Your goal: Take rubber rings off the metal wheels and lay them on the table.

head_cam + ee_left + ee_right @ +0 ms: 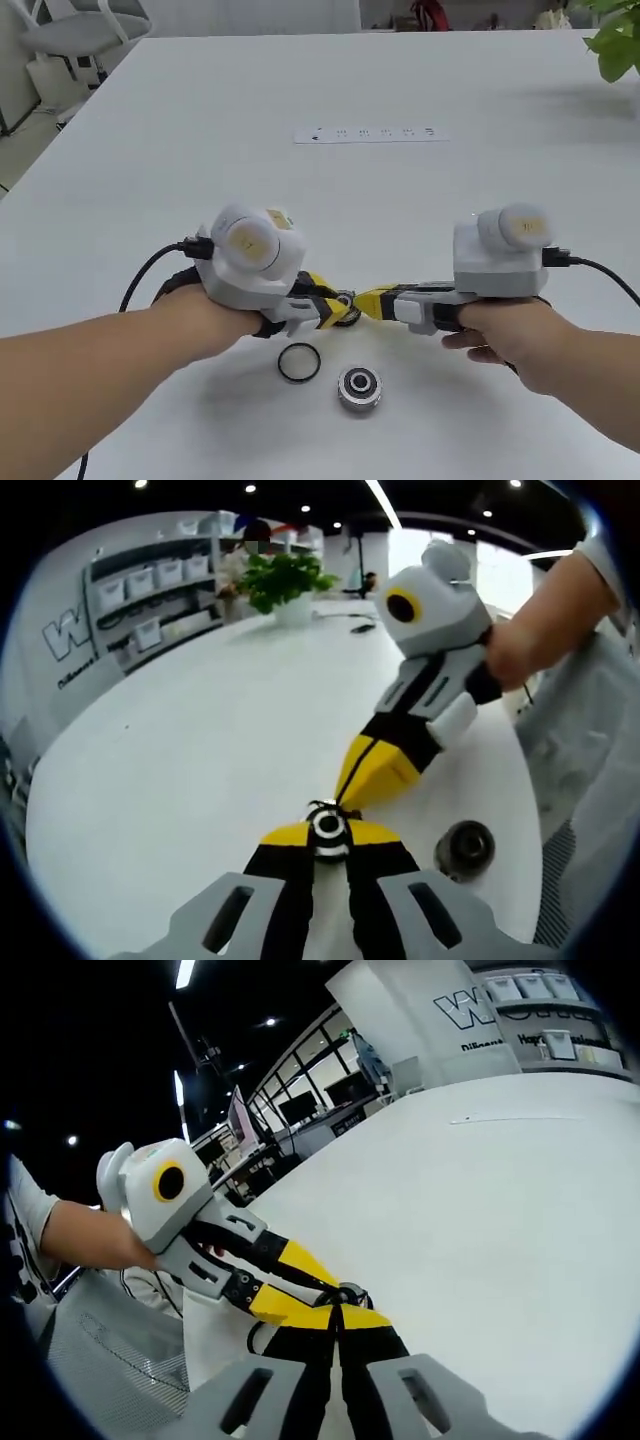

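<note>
While the two grippers point nose to nose low over the white surface (420,200), start at the left: the person's left hand (215,320) wraps the left gripper (338,308), and its yellow-and-black jaws are closed down on a small metal wheel (346,299), held up off the surface. In the left gripper view that wheel sits right between the jaw tips, showing a pale ring round a dark centre. Nearer the person, a loose black rubber ring (299,362) lies flat on the surface, and just to its right a second metal wheel (360,387) rests there too, near the ring but not touching it. Over to the right now, the right gripper (368,300) comes in from the other side, its jaws drawn together to a narrow point whose tips touch the held wheel; whether they have actually pinched the rubber on it, I cannot tell. The right hand (505,335) grips that tool from behind, and a black cable (600,275) runs off toward the right edge. Further back on the surface lies a thin pale strip (370,134) with small marks, and at the far right corner green leaves (618,45) poke in.
</note>
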Available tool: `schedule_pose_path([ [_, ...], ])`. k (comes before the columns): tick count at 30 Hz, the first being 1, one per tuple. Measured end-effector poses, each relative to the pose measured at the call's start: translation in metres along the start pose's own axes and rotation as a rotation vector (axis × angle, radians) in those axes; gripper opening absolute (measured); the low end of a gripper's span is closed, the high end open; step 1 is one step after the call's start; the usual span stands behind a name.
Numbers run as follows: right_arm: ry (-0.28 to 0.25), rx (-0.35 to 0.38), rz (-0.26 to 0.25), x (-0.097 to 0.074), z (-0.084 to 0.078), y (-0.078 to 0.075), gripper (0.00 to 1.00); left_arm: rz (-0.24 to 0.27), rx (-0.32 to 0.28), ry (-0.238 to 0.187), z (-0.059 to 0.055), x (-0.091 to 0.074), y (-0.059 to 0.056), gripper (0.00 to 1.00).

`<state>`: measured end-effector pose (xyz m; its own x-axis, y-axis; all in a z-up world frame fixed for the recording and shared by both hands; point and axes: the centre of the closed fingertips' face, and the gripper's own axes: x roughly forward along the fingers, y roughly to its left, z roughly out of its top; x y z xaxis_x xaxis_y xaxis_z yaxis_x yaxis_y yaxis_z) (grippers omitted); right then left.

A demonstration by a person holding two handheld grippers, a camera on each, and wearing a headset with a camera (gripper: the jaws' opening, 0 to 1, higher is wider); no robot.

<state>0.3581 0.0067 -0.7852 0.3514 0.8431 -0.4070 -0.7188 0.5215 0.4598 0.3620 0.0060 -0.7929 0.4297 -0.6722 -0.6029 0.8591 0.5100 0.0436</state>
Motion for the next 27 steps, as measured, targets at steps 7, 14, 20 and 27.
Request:
schedule_pose_path([
  [7,-0.032,-0.010,0.067,0.003,0.013,0.018,0.00,0.000,-0.005,-0.005,0.000,0.000,0.000,0.12],
  [14,-0.006,-0.026,0.003,-0.003,0.003,0.002,0.00,0.003,-0.012,-0.015,0.001,0.000,0.001,0.12],
  [20,0.004,-0.022,-0.018,-0.005,-0.003,-0.004,0.00,-0.007,-0.008,-0.025,0.002,0.000,-0.001,0.14],
  [27,0.003,-0.030,-0.004,-0.003,-0.004,-0.002,0.00,-0.042,0.020,-0.033,0.003,-0.008,-0.007,0.17],
])
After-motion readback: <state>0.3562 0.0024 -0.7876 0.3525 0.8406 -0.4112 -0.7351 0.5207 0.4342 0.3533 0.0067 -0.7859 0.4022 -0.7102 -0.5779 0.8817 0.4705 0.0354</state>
